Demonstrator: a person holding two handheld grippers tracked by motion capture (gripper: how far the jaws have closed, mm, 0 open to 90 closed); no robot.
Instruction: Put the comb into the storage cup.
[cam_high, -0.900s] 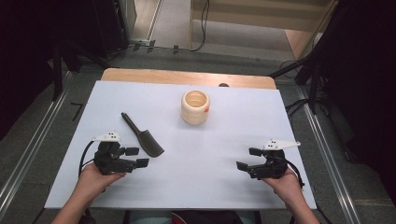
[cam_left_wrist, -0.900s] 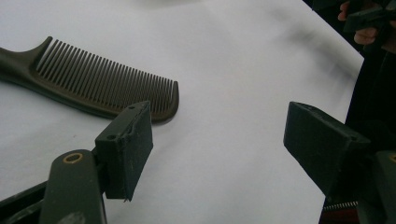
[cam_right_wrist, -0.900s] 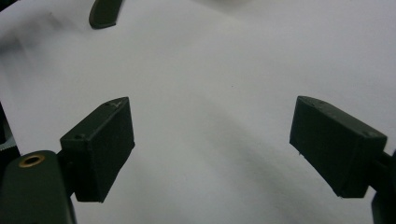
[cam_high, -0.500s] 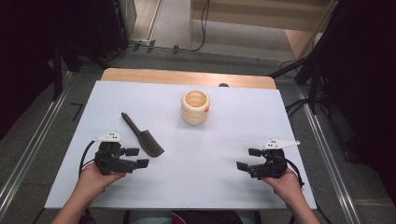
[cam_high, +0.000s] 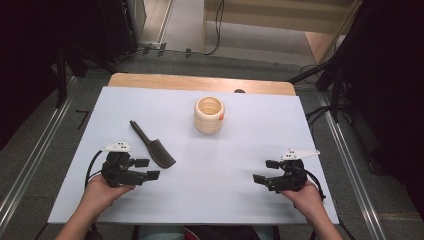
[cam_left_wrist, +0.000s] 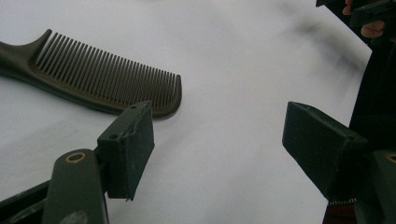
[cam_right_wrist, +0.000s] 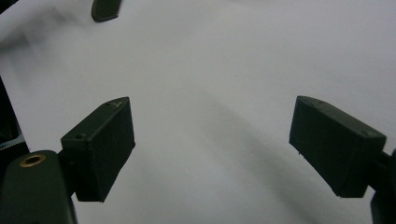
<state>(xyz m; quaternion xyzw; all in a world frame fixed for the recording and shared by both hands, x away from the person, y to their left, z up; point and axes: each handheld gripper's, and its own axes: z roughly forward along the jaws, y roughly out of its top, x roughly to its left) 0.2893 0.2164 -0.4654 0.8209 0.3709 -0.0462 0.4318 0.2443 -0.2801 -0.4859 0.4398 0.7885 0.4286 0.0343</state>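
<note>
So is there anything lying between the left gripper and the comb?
No. In the left gripper view, just bare white table lies between the open left gripper and the dark comb. The high view agrees.

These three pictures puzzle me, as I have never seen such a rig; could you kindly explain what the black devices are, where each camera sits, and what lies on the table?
A person sits at a white table and holds a black two-jaw gripper in each hand; no robot arm is involved. The high view looks down from above: the left gripper shows at the left, the right gripper at the right. The other two pictures come from small cameras riding on the grippers, looking along their own jaws. Both grippers are open and hold nothing. On the table lie a dark comb, just beyond the left gripper and seen close up in the left gripper view, and a cream ribbed cup standing upright farther back near the middle.
</note>
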